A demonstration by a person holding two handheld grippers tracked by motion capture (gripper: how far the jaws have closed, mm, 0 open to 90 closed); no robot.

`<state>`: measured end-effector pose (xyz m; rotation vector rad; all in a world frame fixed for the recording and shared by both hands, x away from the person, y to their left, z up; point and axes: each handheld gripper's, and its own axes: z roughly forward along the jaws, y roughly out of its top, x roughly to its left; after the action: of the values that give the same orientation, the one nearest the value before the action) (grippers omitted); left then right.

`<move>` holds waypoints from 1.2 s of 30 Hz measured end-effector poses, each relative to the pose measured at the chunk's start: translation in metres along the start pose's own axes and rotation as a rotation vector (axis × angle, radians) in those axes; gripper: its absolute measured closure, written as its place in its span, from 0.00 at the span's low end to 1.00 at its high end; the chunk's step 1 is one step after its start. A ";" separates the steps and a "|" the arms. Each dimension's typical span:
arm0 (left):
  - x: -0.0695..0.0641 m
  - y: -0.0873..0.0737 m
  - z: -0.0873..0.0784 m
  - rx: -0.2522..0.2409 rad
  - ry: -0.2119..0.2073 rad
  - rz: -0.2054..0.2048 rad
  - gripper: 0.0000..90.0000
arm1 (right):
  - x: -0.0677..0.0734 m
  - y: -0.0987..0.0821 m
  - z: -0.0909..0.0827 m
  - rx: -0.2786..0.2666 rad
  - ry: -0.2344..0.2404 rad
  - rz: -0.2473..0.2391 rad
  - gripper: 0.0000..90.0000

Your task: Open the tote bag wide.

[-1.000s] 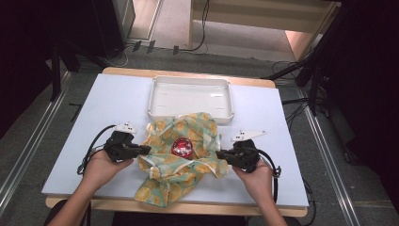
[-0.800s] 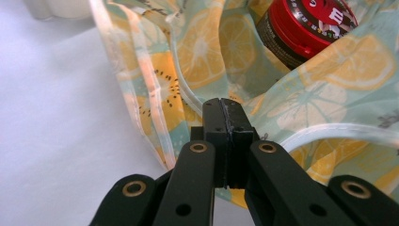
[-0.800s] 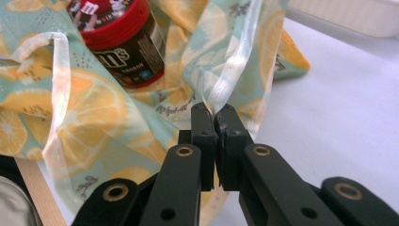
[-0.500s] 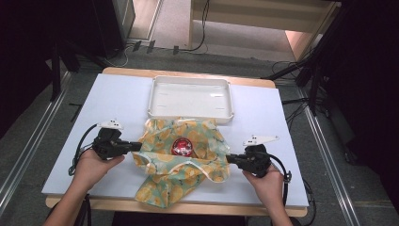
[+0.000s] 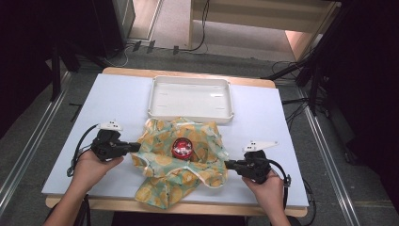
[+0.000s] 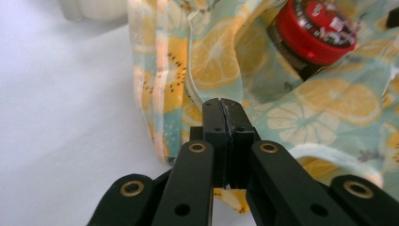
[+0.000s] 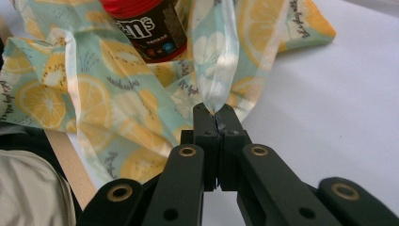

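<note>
Left gripper (image 5: 134, 147): jaws clamped on left edge of the lemon-print cloth (image 5: 188, 165), left of centre in high view; in its own view the pinched hem sits right at the jaw tips, lower centre.
Right gripper (image 5: 229, 164): jaws clenched on cloth's right edge, lower right of centre; in its own view a taut fold rises from the tips.
Cloth: frame centre, between both grippers, lower part hangs over table (image 5: 56, 155) front edge.
Red-lidded jar (image 5: 181, 147): standing on cloth, centre, between grippers, apart from both.
White tray (image 5: 190, 111): just above cloth, upper centre.
</note>
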<state>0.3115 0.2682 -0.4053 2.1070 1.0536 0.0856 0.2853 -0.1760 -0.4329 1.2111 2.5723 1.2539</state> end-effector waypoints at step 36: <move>-0.043 0.046 0.039 -0.009 -0.070 0.099 1.00 | 0.029 0.077 0.014 -0.084 0.085 -0.109 1.00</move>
<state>0.3276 0.1970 -0.3917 2.1381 0.9065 0.0646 0.3186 -0.1185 -0.3814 1.0094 2.5746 1.4038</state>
